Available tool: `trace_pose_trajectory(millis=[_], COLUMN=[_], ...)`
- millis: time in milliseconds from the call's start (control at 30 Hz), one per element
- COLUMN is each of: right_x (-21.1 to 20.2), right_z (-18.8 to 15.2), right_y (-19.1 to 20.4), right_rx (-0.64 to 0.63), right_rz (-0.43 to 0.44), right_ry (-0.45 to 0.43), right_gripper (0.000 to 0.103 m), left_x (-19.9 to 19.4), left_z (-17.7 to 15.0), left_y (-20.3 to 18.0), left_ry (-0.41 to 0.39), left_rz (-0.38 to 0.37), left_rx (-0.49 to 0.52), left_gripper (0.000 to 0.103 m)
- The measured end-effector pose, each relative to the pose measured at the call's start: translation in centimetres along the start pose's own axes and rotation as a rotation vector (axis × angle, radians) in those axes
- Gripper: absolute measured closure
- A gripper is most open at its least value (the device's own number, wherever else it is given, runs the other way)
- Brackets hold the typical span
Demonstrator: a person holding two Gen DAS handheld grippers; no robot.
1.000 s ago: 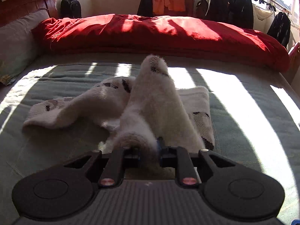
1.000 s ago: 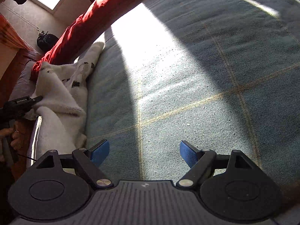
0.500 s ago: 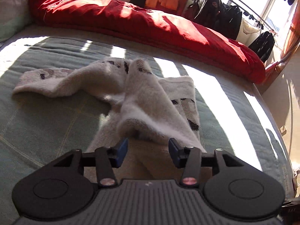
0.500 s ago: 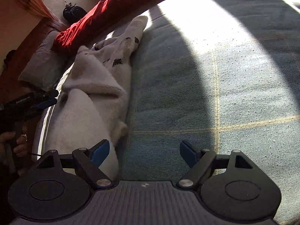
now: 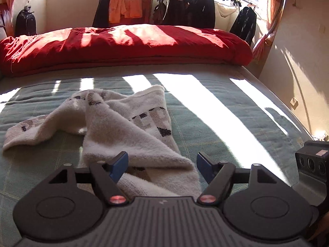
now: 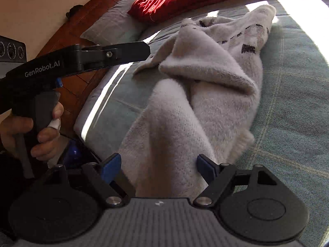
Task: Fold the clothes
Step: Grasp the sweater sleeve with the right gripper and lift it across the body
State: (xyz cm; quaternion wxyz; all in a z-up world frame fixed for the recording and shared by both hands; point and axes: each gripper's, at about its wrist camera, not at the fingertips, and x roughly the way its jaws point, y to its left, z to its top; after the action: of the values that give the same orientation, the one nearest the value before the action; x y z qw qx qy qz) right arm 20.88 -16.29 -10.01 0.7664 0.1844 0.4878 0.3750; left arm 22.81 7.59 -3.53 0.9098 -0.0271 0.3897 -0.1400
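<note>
White fuzzy sweater point(image 5: 131, 127) crumpled on green bedspread point(image 5: 216, 123), between wide-spread left tool point(image 5: 162, 165) and right tool point(image 6: 158, 167).

Right gripper point(image 6: 158, 167) jaws spread wide over the rumpled sweater point(image 6: 207, 94).

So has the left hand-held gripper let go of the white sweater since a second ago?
Yes. The left hand-held gripper has opened and backed off; the white sweater lies loose on the bed.

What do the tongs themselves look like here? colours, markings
Both tongs are black: ribbed grey-black body, two round discs, linkage arms with blue finger pads. Left tongs have red pivot screws and white "GenRobot.AI" lettering; right tongs have silver ones. Left hand wears a white finger wrap.
</note>
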Motion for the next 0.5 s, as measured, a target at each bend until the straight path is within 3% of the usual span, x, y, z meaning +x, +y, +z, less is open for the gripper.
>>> trace_pose_trajectory(millis=[233,500], right_x=[-2.8,-1.5], right_z=[-0.3,0.2], right_y=[-1.3,-4.1], right_rx=[0.018,0.059], right_rz=[-0.016,-0.004], right_ry=[-0.048,-0.058], right_gripper=[0.023,0.057], left_x=[4.0,4.0], left_z=[-2.0,-3.6], left_y=[-1.5,-1.5], left_ry=[0.131,0.211], left_rz=[-0.034,-0.013], left_rx=[-0.005,-0.038], left_gripper=[0.030,0.027])
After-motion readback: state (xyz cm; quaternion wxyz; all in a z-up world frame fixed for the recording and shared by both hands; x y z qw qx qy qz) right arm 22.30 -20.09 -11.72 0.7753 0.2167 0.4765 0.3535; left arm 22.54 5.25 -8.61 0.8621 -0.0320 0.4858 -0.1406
